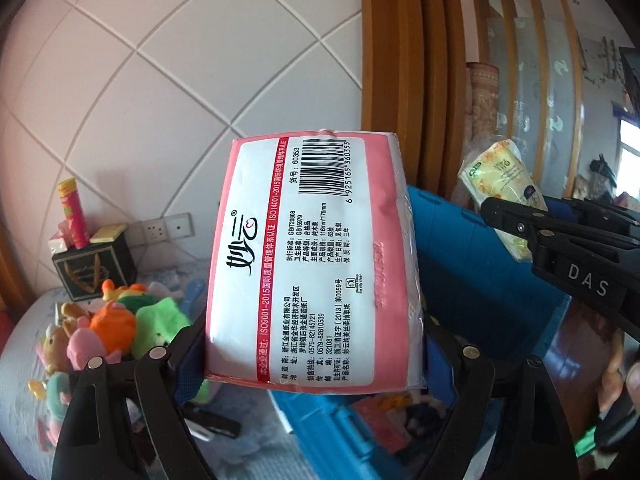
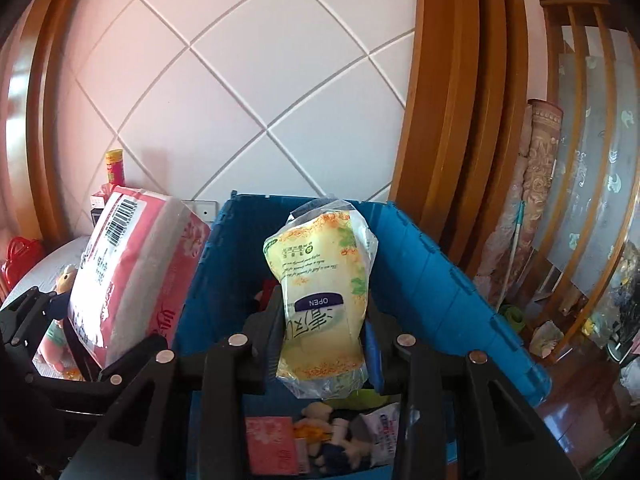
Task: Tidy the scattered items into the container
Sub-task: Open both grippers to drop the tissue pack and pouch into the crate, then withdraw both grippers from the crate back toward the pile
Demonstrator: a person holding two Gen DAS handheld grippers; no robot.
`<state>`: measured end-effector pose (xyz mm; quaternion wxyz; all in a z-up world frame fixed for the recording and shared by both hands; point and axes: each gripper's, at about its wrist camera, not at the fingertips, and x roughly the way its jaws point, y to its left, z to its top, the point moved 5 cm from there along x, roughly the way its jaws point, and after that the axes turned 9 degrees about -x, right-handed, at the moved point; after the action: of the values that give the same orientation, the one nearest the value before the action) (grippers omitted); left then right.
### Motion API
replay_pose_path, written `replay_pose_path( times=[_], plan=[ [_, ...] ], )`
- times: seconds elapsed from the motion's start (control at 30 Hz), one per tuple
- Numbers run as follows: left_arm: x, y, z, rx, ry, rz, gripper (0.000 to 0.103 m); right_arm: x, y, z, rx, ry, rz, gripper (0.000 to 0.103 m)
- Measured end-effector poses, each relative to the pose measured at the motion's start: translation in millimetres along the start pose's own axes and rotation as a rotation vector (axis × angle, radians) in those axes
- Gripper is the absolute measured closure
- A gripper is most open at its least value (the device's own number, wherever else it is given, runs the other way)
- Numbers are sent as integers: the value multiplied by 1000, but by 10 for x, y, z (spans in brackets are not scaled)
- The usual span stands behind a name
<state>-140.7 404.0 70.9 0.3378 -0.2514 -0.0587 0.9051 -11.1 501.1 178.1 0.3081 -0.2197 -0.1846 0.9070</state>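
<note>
My left gripper (image 1: 314, 346) is shut on a large pink tissue pack (image 1: 316, 256), held up with its white barcode label facing the camera. Behind it stands the blue plastic crate (image 1: 472, 264). The right wrist view shows my right gripper (image 2: 322, 322) shut on a yellow tissue packet (image 2: 320, 296), held upright over the crate (image 2: 432, 280). The pink pack (image 2: 132, 272) hangs just left of the crate's wall. In the left wrist view, the yellow packet (image 1: 500, 184) and the right gripper (image 1: 520, 224) appear at the right.
Inside the crate lie a pink packet (image 2: 272, 444), a small plush toy (image 2: 324, 428) and a white wrapper (image 2: 380, 432). Several plush toys (image 1: 120, 320) sit on the bed at left, near a black box (image 1: 96, 268) and a red-yellow tube (image 1: 74, 212). A tiled wall rises behind.
</note>
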Motion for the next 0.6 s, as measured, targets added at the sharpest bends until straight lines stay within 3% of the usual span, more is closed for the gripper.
replay_pose_path(
  times=[0.13, 0.3, 0.37, 0.43, 0.53, 0.6],
  plan=[
    [154, -382, -40, 3, 38, 27, 16, 188, -416, -111, 5, 19, 22, 69],
    [314, -616, -94, 11, 82, 82, 13, 427, -647, -275, 20, 53, 64, 66],
    [367, -656, -122, 13, 101, 91, 12, 466, -693, -332, 32, 58, 68, 49],
    [373, -681, -149, 19, 102, 97, 10, 476, -742, -377, 43, 56, 75, 40],
    [358, -717, -135, 11, 86, 113, 5, 483, -768, -384, 37, 57, 81, 37],
    [339, -731, -129, 2, 80, 108, 3, 469, -789, -380, 38, 54, 82, 29]
  ],
)
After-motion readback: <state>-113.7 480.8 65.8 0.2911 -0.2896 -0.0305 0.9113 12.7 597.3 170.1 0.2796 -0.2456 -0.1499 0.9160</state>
